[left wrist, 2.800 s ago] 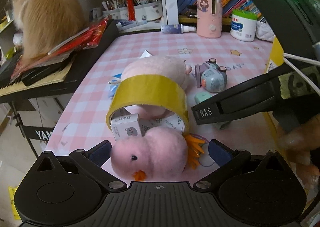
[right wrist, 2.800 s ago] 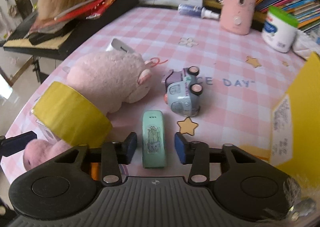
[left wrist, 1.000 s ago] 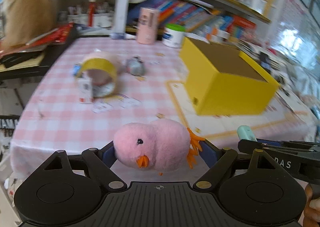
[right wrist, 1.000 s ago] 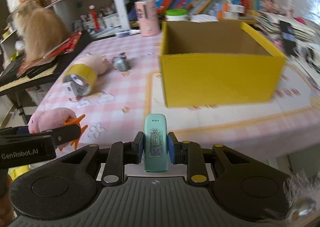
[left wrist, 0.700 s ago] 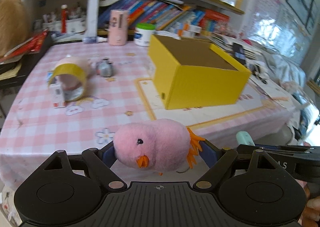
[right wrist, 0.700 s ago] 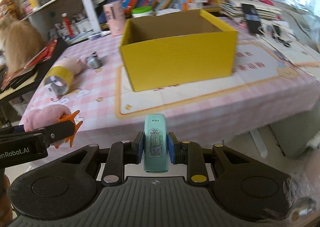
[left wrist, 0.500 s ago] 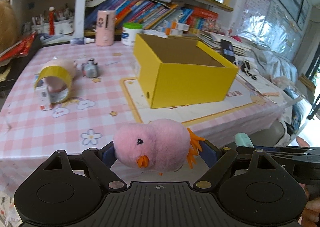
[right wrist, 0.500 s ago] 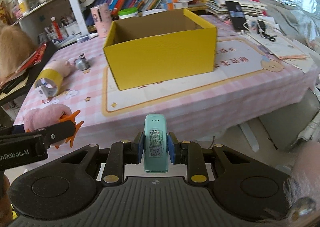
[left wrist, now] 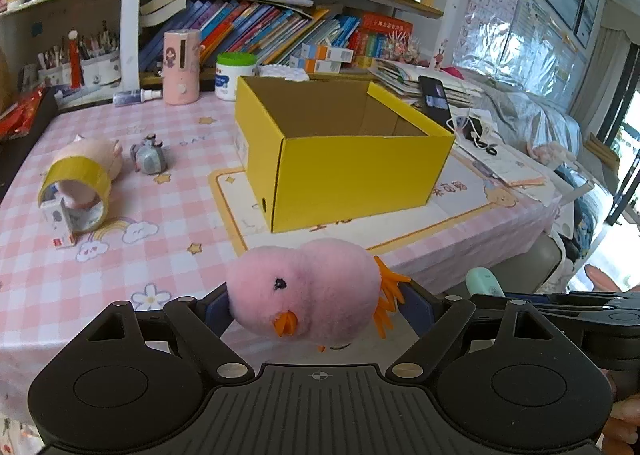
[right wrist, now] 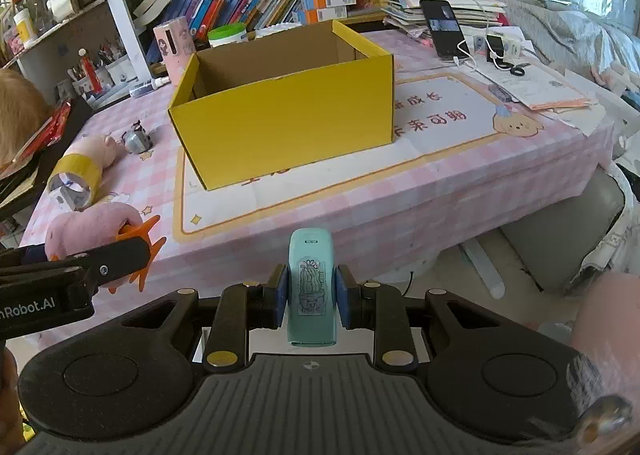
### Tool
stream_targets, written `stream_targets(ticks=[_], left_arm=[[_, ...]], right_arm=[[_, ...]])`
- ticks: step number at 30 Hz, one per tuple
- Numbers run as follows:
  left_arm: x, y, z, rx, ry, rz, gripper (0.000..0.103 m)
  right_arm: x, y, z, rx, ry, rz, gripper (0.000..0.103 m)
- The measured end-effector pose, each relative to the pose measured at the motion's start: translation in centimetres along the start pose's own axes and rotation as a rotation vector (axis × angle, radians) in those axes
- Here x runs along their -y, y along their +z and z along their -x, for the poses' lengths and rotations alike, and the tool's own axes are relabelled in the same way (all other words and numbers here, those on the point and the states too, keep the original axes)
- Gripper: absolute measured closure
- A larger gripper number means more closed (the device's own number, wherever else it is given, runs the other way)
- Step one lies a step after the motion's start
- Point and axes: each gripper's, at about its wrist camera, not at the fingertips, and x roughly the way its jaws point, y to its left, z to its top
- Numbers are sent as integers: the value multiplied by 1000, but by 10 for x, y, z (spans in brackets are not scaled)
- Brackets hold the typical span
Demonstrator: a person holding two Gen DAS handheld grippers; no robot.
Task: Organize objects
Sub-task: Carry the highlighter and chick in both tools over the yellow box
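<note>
Two black ribbed claws show in the left wrist view: the left claw (left wrist: 316, 301) is clamped on a fuzzy pink plush chick (left wrist: 304, 287) with an orange felt beak and feet, held above the near edge of the bench (left wrist: 120, 255), which wears a pink checked cloth. Low at the right edge, the right claw (left wrist: 532, 301) reaches in sideways with the rounded tip of a mint-green plastic case (left wrist: 482, 281) poking out of it. Farther back on the bench stands an open yellow cardboard box (left wrist: 352, 171) with a brown inside, on a glossy printed mat (left wrist: 460, 199). To the left lie a roll of yellow tape (left wrist: 76, 191), a pink plush pig (left wrist: 96, 151) behind it, and a small grey toy car (left wrist: 150, 157). In the right wrist view, the right claw (right wrist: 311, 297) stands narrow, its blue pads pinching the smooth mint-green case (right wrist: 311, 291), an oblong with a cactus sticker, held out past the bench's edge. The yellow box (right wrist: 288, 115) sits beyond it. At left, the left claw (right wrist: 100, 259) grips the pink chick (right wrist: 88, 227).
</note>
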Motion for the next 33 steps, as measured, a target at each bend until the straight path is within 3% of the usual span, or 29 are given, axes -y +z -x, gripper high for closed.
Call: stream_targets(ticks=[23,33], left_arm=[[19,44,-37,59,-6,-60,17],[24,78,-45,152,13,-92,18]], right_arm=[[22,55,-38,5,2,8,80],[17,100,-44,96,44,68,80]])
